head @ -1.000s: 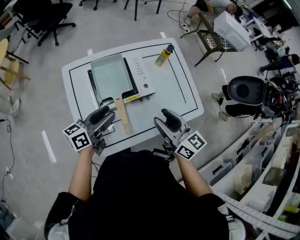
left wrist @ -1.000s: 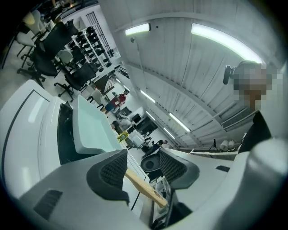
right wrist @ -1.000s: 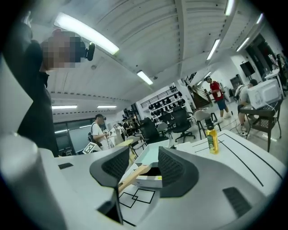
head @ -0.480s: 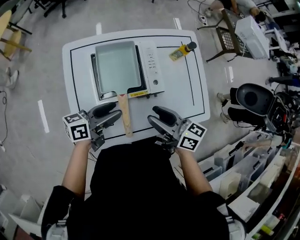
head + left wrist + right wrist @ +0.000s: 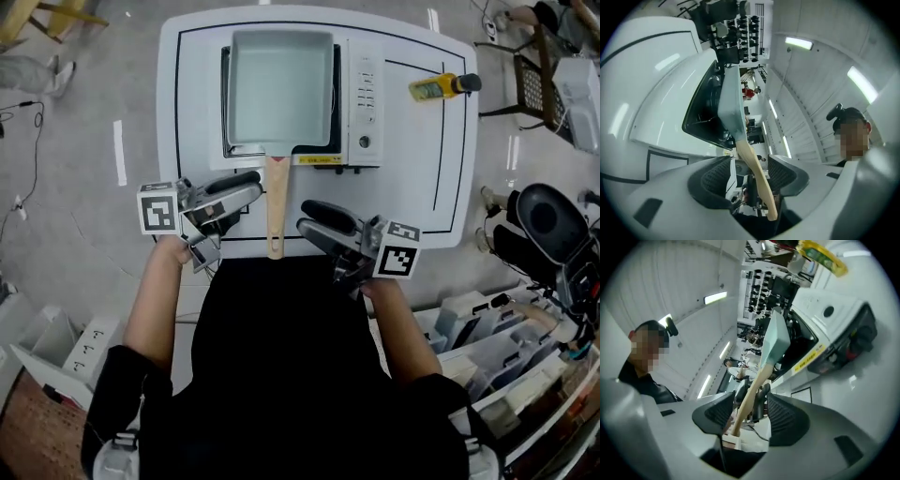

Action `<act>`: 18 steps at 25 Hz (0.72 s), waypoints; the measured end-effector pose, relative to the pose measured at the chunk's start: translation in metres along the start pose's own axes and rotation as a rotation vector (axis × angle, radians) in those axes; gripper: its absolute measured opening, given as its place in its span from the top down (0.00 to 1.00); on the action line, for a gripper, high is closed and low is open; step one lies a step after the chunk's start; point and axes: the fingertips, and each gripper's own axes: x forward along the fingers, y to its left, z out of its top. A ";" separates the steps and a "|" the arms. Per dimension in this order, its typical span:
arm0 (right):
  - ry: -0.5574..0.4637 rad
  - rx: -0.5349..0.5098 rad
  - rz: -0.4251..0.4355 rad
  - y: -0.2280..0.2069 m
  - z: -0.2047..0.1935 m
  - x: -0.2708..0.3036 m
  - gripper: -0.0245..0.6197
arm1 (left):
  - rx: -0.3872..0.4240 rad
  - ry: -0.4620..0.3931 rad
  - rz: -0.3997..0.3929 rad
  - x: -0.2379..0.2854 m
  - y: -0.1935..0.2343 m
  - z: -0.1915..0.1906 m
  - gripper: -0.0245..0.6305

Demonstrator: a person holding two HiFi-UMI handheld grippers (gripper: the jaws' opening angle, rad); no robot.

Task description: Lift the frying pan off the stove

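A pale green rectangular frying pan (image 5: pixel 281 86) sits on a white tabletop stove (image 5: pixel 365 103). Its wooden handle (image 5: pixel 276 208) points toward me, over the table's front part. My left gripper (image 5: pixel 251 192) is open just left of the handle, pointing right at it. My right gripper (image 5: pixel 307 221) is open just right of the handle, pointing left. Neither touches it. In the left gripper view the handle (image 5: pixel 753 164) shows in the gap of the left gripper (image 5: pixel 750 177), beyond its jaws. The right gripper view shows the handle (image 5: pixel 751 387) likewise ahead of the right gripper (image 5: pixel 746 417).
A yellow bottle (image 5: pixel 439 87) with a black cap lies at the back right of the white table (image 5: pixel 427 187). A black round chair (image 5: pixel 547 218) stands right of the table. Storage bins (image 5: pixel 478 323) line the lower right. My torso is against the table's front edge.
My head has moved forward over the table, so the stove fills more of the view. Both grippers have turned inward and closed in on the wooden handle from either side.
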 end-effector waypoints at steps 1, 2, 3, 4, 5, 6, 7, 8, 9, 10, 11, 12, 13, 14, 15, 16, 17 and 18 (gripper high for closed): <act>0.007 0.059 0.027 -0.002 -0.003 0.003 0.62 | -0.008 0.009 -0.016 0.002 0.001 0.000 0.59; 0.010 0.116 0.053 -0.005 -0.005 0.006 0.62 | -0.004 0.026 -0.027 0.006 0.001 0.000 0.59; 0.011 0.166 0.076 -0.007 -0.007 0.009 0.62 | -0.004 0.044 -0.040 0.009 0.001 0.000 0.58; 0.013 0.201 0.095 -0.007 -0.008 0.011 0.62 | -0.014 0.055 -0.057 0.011 0.000 -0.001 0.58; 0.016 0.228 0.112 -0.007 -0.009 0.013 0.62 | -0.033 0.059 -0.076 0.013 -0.001 0.000 0.58; 0.020 0.254 0.130 -0.005 -0.009 0.015 0.62 | -0.054 0.060 -0.093 0.015 -0.002 0.000 0.58; 0.024 0.284 0.150 -0.003 -0.009 0.017 0.62 | -0.073 0.062 -0.104 0.017 -0.002 0.000 0.58; 0.031 0.313 0.168 -0.001 -0.009 0.020 0.62 | -0.088 0.068 -0.110 0.019 -0.002 0.000 0.58; 0.044 0.334 0.179 -0.001 -0.010 0.023 0.62 | -0.100 0.078 -0.115 0.021 -0.001 0.000 0.58; 0.062 0.345 0.181 -0.001 -0.011 0.027 0.62 | -0.111 0.090 -0.125 0.025 0.000 0.000 0.58; 0.082 0.348 0.177 -0.003 -0.013 0.030 0.62 | -0.120 0.104 -0.141 0.028 0.000 0.000 0.58; 0.101 0.349 0.173 -0.004 -0.014 0.033 0.62 | -0.130 0.117 -0.155 0.031 0.000 -0.001 0.58; 0.117 0.353 0.173 -0.005 -0.016 0.036 0.62 | -0.143 0.128 -0.162 0.033 0.001 -0.001 0.58; 0.130 0.361 0.179 -0.005 -0.018 0.039 0.62 | -0.159 0.139 -0.160 0.034 0.003 -0.002 0.58; 0.140 0.368 0.186 -0.004 -0.019 0.041 0.62 | -0.176 0.152 -0.154 0.035 0.007 -0.004 0.58; 0.149 0.367 0.194 -0.003 -0.020 0.044 0.62 | -0.188 0.162 -0.150 0.036 0.009 -0.006 0.58; 0.156 0.356 0.203 -0.001 -0.020 0.046 0.62 | -0.195 0.168 -0.150 0.038 0.010 -0.007 0.58; 0.162 0.340 0.213 0.001 -0.019 0.048 0.62 | -0.200 0.172 -0.153 0.040 0.009 -0.008 0.58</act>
